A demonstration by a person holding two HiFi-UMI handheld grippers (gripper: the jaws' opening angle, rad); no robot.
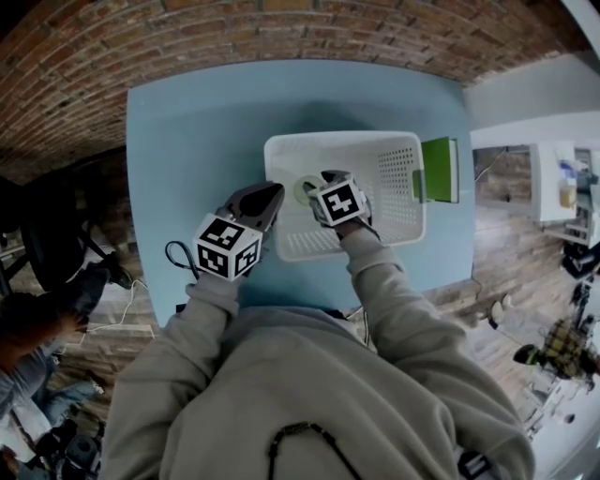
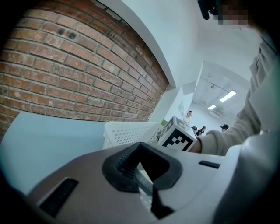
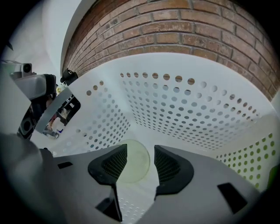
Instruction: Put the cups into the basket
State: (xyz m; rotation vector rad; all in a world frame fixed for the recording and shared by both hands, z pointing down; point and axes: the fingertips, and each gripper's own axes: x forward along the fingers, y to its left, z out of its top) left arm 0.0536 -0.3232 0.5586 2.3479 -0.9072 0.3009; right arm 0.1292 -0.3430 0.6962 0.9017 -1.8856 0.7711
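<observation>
A white perforated basket (image 1: 403, 141) stands on the light blue table (image 1: 187, 141). A pale green cup (image 1: 305, 190) lies on the basket's floor. My right gripper (image 1: 317, 186) reaches down into the basket just over it. In the right gripper view the cup (image 3: 134, 165) shows as a round disc below the open right gripper (image 3: 140, 156), whose pads do not press on it. My left gripper (image 1: 267, 199) hovers at the basket's front left corner. In the left gripper view the left gripper (image 2: 140, 146) has its tips together and holds nothing, with the basket (image 2: 127, 131) beyond it.
A flat green object (image 1: 439, 169) lies against the basket's right side. A black cable loop (image 1: 178, 258) sits at the table's front left. A brick wall (image 1: 234, 28) runs behind the table. People stand in the room at the far right (image 2: 189, 116).
</observation>
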